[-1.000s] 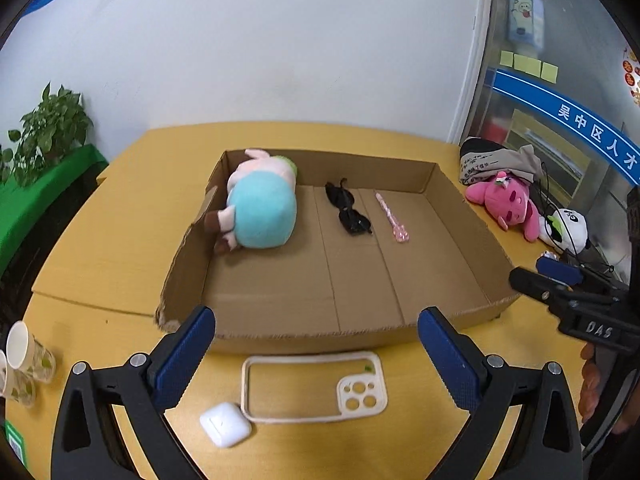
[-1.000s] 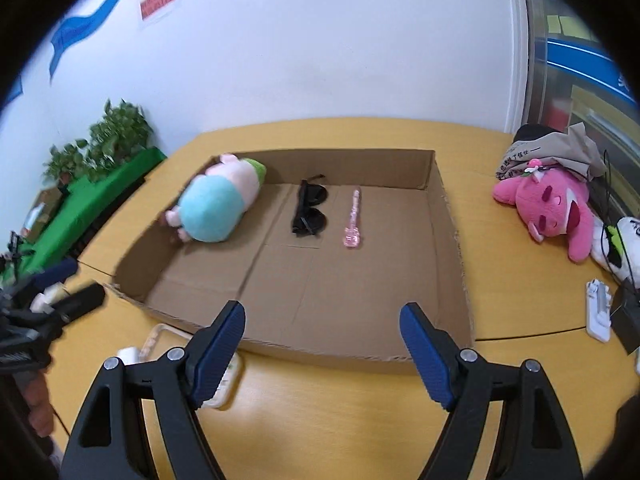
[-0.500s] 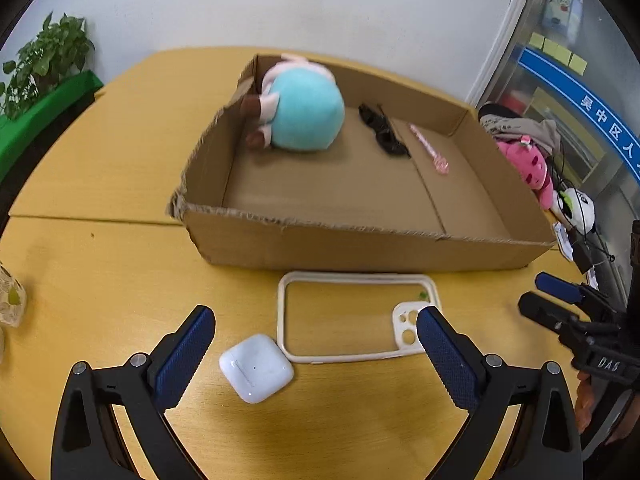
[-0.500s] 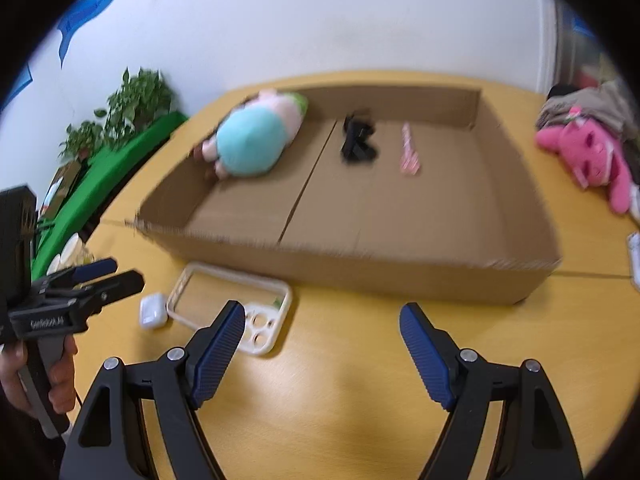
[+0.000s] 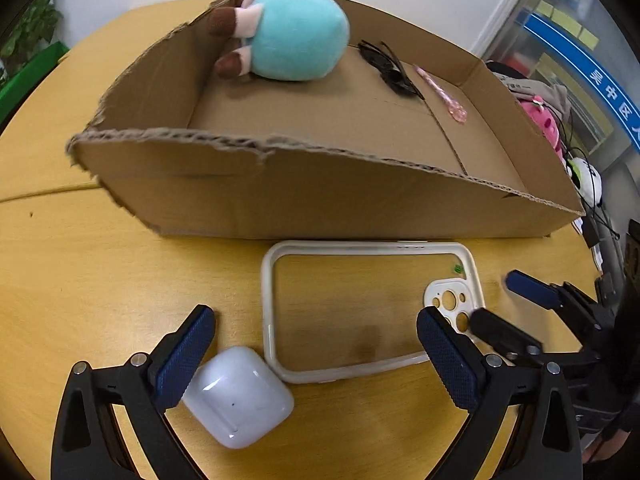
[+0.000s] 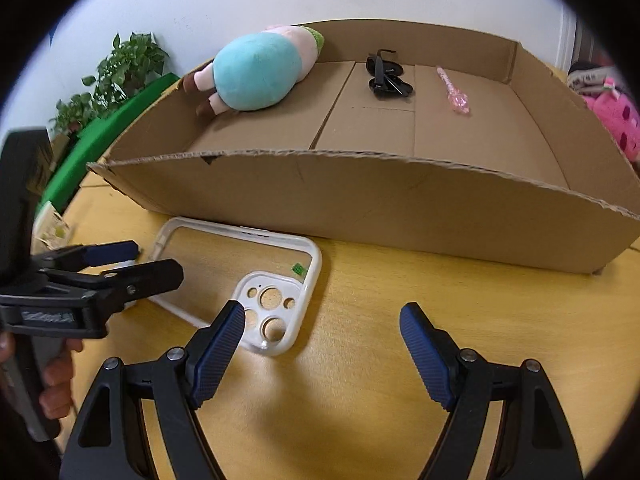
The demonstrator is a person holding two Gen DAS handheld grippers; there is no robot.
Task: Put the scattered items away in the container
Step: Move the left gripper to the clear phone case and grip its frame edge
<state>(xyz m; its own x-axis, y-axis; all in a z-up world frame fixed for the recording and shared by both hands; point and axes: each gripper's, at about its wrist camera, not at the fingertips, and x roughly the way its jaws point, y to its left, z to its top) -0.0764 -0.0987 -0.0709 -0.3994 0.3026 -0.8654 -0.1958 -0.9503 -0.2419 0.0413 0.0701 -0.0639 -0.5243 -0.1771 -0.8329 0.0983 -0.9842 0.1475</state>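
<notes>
A shallow cardboard box (image 5: pixel 320 200) (image 6: pixel 400 200) holds a blue and pink plush toy (image 5: pixel 292 36) (image 6: pixel 256 72), black sunglasses (image 5: pixel 390 68) (image 6: pixel 386 76) and a pink pen-like item (image 5: pixel 442 94) (image 6: pixel 454 90). In front of it on the table lie a white phone case (image 5: pixel 372 312) (image 6: pixel 248 276) and a white earbud case (image 5: pixel 238 396). My left gripper (image 5: pixel 316 360) is open, low over both, with the earbud case by its left finger. My right gripper (image 6: pixel 322 356) is open, its left finger over the phone case's camera end.
The wooden table (image 6: pixel 380 360) carries pink and panda plush toys with cables at the right (image 5: pixel 546 124). A potted plant and green surface (image 6: pixel 116 76) lie at the left. Each gripper shows in the other's view (image 5: pixel 520 320) (image 6: pixel 92 276).
Both grippers have dropped and moved toward the table in front of the box. The phone case and earbud case now loom large between the fingers. Nothing was grasped.
</notes>
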